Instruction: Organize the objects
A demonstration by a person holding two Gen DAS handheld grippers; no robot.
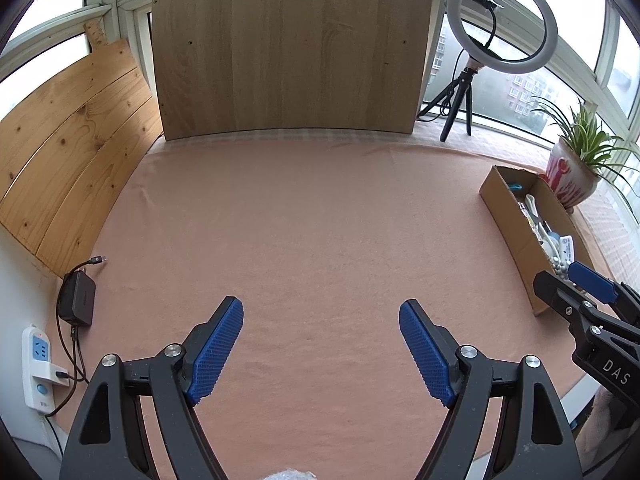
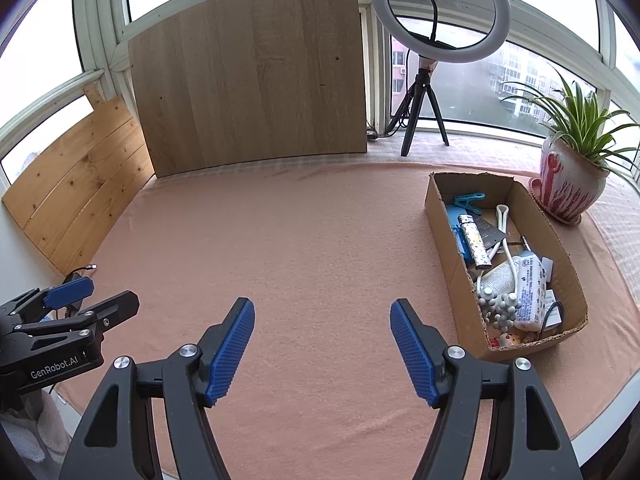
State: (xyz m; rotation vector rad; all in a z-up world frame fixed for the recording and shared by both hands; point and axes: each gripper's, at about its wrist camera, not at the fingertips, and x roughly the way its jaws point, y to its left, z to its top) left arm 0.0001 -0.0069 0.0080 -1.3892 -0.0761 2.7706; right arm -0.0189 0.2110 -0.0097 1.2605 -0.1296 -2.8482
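Note:
A cardboard box [image 2: 444, 248] lies at the right of the pink tablecloth [image 2: 300, 248]; the same cardboard box [image 1: 516, 236] shows in the left wrist view. Inside are several small items: a blue clip [image 2: 464, 201], a patterned lighter [image 2: 476, 246], a tissue pack [image 2: 530, 284] and a grey beaded piece [image 2: 498, 308]. My right gripper [image 2: 322, 312] hovers over bare cloth left of the box, open and empty. My left gripper [image 1: 320, 312] also stands open and empty over the cloth. Each gripper appears at the edge of the other's view.
A wooden board [image 1: 288, 48] leans upright at the back, pine planks [image 1: 68, 160] at the left. A ring light on a tripod [image 2: 438, 12] and a potted plant [image 2: 568, 184] stand by the window. A black charger [image 1: 76, 298] and a power strip [image 1: 38, 368] lie at the left edge.

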